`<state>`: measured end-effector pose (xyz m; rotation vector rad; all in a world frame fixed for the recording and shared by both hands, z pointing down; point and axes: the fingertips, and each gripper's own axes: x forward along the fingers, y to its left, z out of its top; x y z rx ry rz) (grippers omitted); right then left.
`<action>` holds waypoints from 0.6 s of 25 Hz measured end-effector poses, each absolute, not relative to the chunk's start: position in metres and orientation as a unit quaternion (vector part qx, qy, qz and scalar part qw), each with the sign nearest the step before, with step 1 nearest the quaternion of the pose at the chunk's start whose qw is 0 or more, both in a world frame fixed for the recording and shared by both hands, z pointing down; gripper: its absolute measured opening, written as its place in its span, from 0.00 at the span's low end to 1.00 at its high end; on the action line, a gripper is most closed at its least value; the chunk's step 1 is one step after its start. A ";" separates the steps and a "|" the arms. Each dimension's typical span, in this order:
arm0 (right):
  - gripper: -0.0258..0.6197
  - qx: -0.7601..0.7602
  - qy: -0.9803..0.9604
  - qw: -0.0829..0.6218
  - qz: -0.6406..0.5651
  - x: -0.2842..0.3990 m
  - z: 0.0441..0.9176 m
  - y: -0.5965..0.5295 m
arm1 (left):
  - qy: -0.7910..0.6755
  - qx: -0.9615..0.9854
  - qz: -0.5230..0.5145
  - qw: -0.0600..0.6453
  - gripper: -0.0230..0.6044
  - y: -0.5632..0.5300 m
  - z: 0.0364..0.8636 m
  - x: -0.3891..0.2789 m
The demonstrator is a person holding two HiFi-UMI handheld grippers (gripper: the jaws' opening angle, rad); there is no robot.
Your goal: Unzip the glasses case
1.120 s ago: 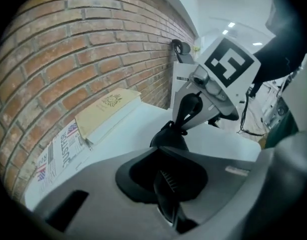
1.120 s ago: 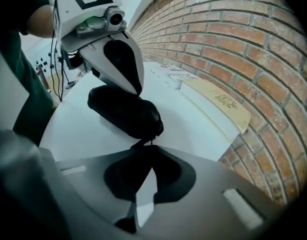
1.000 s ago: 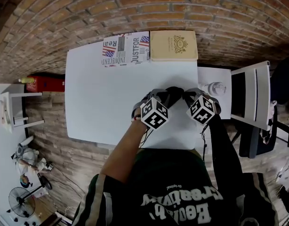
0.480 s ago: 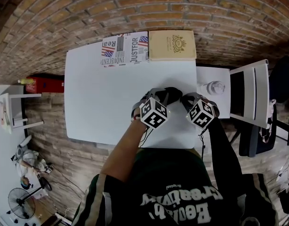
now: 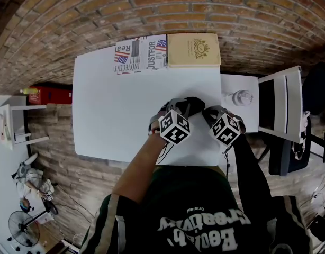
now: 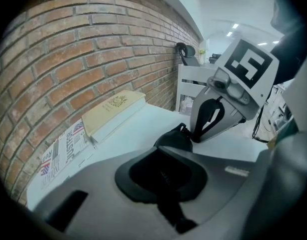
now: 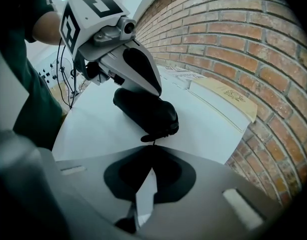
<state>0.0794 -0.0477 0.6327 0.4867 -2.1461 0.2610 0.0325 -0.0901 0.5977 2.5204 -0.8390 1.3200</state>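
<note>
- glasses case (image 7: 143,111): black, rounded, long pouch shape with a matte surface, lying on the smooth white tabletop (image 5: 115,105) near its right front part, between the two grippers
- left hand-held gripper (image 6: 162,156): jaws closed together, tips right against one rounded end of the case; can't tell if they pinch any of it
- right hand-held gripper (image 7: 152,146): jaws closed on the thin dark zipper pull (image 7: 154,137) at the case's other end
- flat tan hardcover book (image 5: 194,50) and printed newspaper (image 5: 140,56) at the far edge, side by side
- rough red brick wall (image 5: 152,9) behind
</note>
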 end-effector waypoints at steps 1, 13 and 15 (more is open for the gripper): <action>0.06 0.198 -0.866 0.446 0.108 0.079 0.633 -0.047 | -0.281 0.847 0.443 0.088 0.04 -0.090 0.598 0.032; 0.06 0.192 -0.869 0.438 0.130 0.067 0.634 -0.036 | -0.281 0.847 0.442 0.086 0.04 -0.091 0.598 0.032; 0.06 0.197 -0.868 0.438 0.128 0.069 0.634 -0.038 | -0.281 0.848 0.441 0.086 0.04 -0.091 0.598 0.033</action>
